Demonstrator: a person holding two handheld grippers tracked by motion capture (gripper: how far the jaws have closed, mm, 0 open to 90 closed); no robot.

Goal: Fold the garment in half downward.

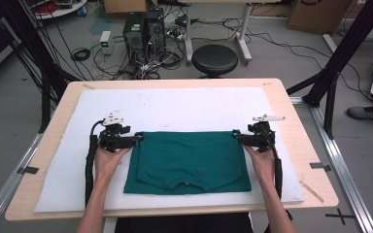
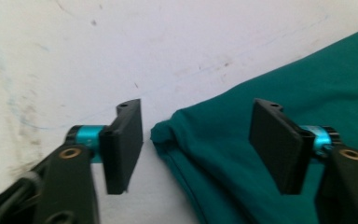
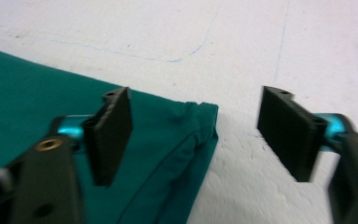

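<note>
Floor space beyond the light wooden table (image 1: 291, 114) is a tangle: black computer towers (image 1: 144, 28) with loose cables, a round black stool (image 1: 214, 59) tucked against the far edge, cardboard boxes at the back, dark frame struts on both sides. None of it reaches the work area. On the table lies a white foam mat (image 1: 175, 104), scuffed and faintly pen-marked, and on its near half sits the folded dark green T-shirt (image 1: 188, 162), collar toward the person, far edge straight across.

Both hands are in, one at each far corner of the shirt. The left gripper (image 2: 196, 149) sits at the shirt's far left corner with its jaws spread wide, released; in the left gripper view the rumpled cloth corner lies between the black pads (image 2: 123, 144) without either one touching it. The right gripper (image 3: 196, 135) mirrors it at the far right corner, also let go, the hemmed corner lying flat on the mat in the gap, nearer the left-hand pad in the right gripper view.

From above, the gripper bodies and hands cover the two corners themselves. Both gripper views are soft with blur, and the shirt's folds beneath the top layer cannot be made out.
</note>
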